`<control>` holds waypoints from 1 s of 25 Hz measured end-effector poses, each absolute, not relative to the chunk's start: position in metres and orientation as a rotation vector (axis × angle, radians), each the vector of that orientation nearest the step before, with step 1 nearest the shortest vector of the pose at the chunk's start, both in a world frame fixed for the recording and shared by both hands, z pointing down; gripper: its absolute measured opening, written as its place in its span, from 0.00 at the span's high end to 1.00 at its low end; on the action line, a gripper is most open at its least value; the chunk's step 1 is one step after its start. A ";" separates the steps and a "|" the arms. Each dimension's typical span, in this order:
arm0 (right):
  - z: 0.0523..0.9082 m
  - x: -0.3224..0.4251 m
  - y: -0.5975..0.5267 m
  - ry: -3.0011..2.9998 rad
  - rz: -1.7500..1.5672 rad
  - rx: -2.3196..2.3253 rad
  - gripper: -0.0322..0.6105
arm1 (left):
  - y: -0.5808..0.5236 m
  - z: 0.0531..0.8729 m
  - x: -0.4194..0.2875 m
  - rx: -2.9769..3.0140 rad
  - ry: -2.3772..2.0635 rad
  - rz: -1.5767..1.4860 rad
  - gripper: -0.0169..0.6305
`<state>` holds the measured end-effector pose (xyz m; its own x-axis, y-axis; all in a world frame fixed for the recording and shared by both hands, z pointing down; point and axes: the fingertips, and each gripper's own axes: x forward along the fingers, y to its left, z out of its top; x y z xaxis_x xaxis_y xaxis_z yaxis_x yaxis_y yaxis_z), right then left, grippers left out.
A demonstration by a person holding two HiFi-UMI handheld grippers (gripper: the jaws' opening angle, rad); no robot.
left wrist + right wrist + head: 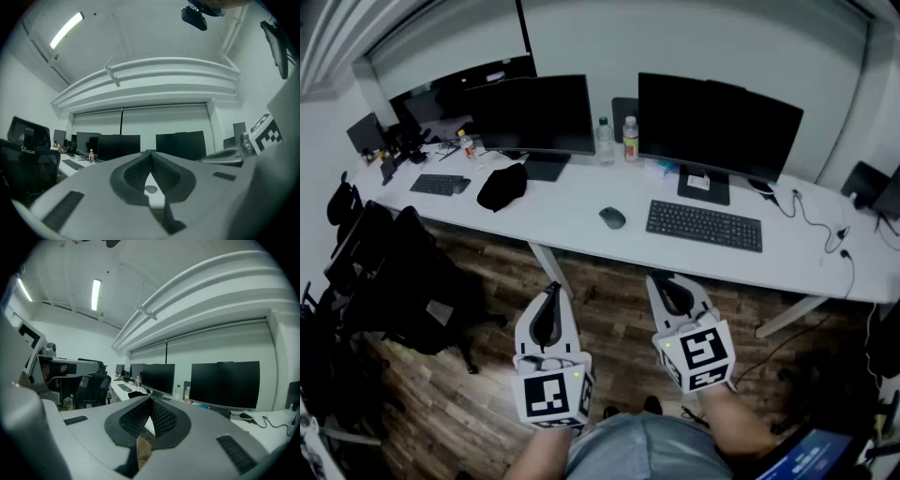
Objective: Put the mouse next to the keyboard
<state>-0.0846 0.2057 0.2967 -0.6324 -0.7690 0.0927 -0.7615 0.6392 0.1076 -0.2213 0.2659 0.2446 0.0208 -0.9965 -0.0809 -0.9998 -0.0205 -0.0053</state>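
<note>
Holding two grippers level and side by side above the wooden floor [609, 314], short of the desk edge. Pressing the left gripper [551, 287] shut tip to tip, gripping nothing; glimpsing only the distant mouse [150, 189] through the slit under the tips in the left gripper view. Clamping the right gripper [661, 278] fully closed as well, likewise empty, with bare floor showing through its slit.

Passing a black office chair [403, 272] off to the left, at the near side of the desk.

Reaching next the white desk [572, 208]: finding the mouse there, near the front edge, lying to the left of the keyboard [704, 226] and clearly apart from it, roughly in line with the gap between the two grippers. Noting a black cloth [502, 186] further left, and a second keyboard [439, 185] beyond that.

Ending at the back of the desk with two dark monitors [719, 112] [534, 114] and two bottles [630, 138] [605, 141] standing upright between them.
</note>
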 end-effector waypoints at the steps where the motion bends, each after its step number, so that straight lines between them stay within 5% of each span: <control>1: 0.297 -0.086 0.206 -2.728 -0.084 1.278 0.93 | 0.266 0.245 -0.222 -2.202 2.155 0.083 0.97; 10: 0.302 -0.100 0.214 -2.729 -0.058 1.291 0.93 | 0.269 0.253 -0.231 -2.254 2.130 0.076 0.97; 11: 0.305 -0.104 0.215 -2.740 -0.039 1.271 0.86 | 0.269 0.254 -0.234 -2.262 2.122 0.075 0.97; 12: 0.307 -0.109 0.216 -2.748 -0.024 1.252 0.64 | 0.269 0.256 -0.236 -2.269 2.116 0.074 0.97; 13: 0.308 -0.112 0.217 -2.746 -0.022 1.247 0.60 | 0.270 0.259 -0.239 -2.275 2.112 0.074 0.97; 25: 0.318 -0.125 0.190 -2.671 -0.078 1.282 0.61 | 0.240 0.287 -0.248 -2.361 2.092 0.025 0.97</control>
